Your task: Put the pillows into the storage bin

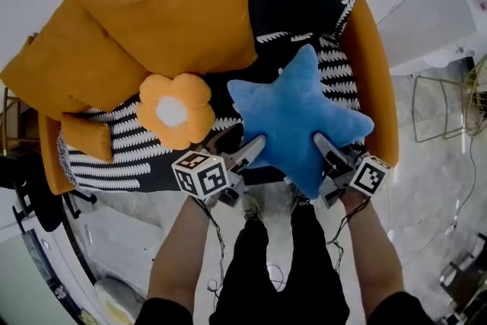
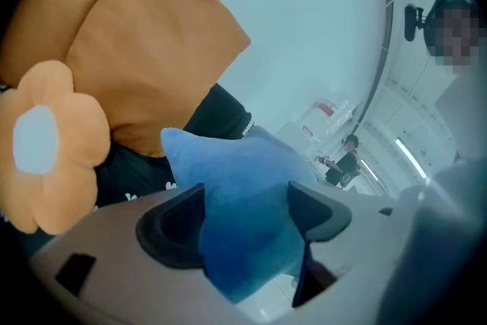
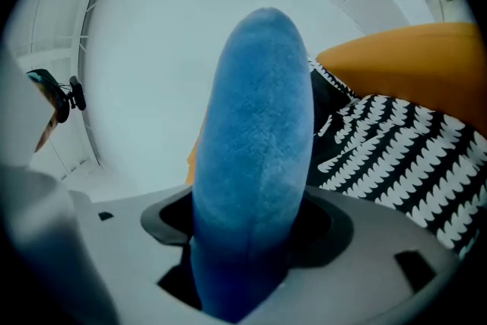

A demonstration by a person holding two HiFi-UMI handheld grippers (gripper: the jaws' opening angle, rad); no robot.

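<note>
Orange sofa (image 1: pixel 377 80), black-white throw (image 1: pixel 342 65), pale floor (image 1: pixel 434 194).

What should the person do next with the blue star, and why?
Probably lift the star clear of the sofa and turn to find the bin, which no view shows. The left gripper and right gripper each clamp one point of it, so it seems ready to carry.

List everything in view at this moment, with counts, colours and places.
star pillow: 1, blue, at the sofa's front edge, between both grippers
flower pillow: 1, orange with white centre, on the seat left of the star
cushions: 3, orange, sofa's left end
throw: 1, black and white, over the sofa
sofa: 1, orange
left gripper: 1, grey, shut on one star point
right gripper: 1, grey, shut on another point
forearms: 2, bare, bottom
</note>
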